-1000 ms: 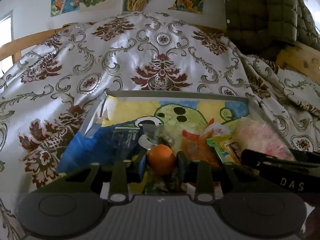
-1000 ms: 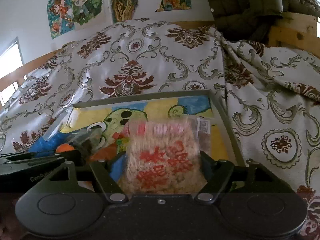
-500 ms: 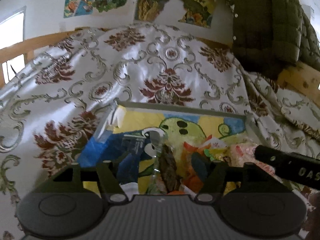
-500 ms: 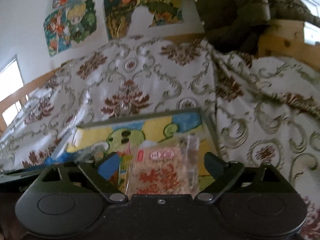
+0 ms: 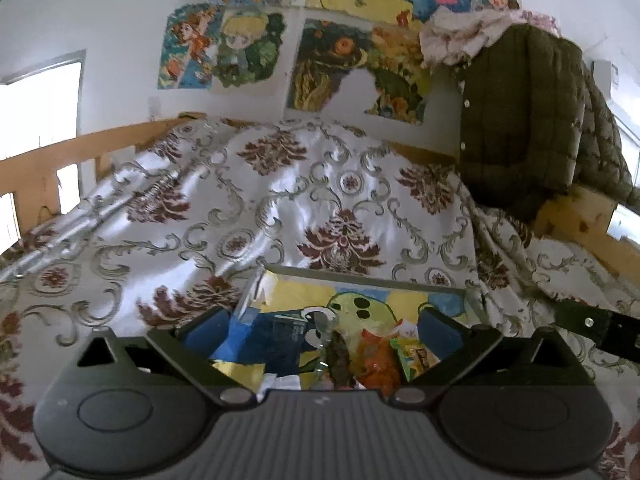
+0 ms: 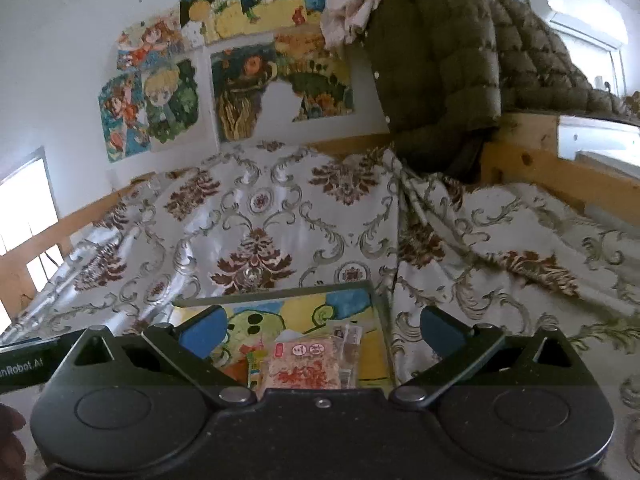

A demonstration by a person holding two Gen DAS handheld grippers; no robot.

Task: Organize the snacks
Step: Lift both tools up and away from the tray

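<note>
Opening wide with nothing between jaws, left gripper (image 5: 322, 326) and right gripper (image 6: 320, 324) over clear tray (image 6: 382, 312) at lower centre, pink noodle packet (image 6: 306, 370) and orange snack bag (image 5: 376, 360) already inside; remaining snacks unseen.

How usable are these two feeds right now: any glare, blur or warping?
Left wrist: blown-out bright window; fisheye bends the wooden bed rail; snacks in the clear cartoon-lined tray soft and dim. Right wrist: same warping, sheen on the floral satin bedspread, pink noodle packet slightly blurred.
</note>
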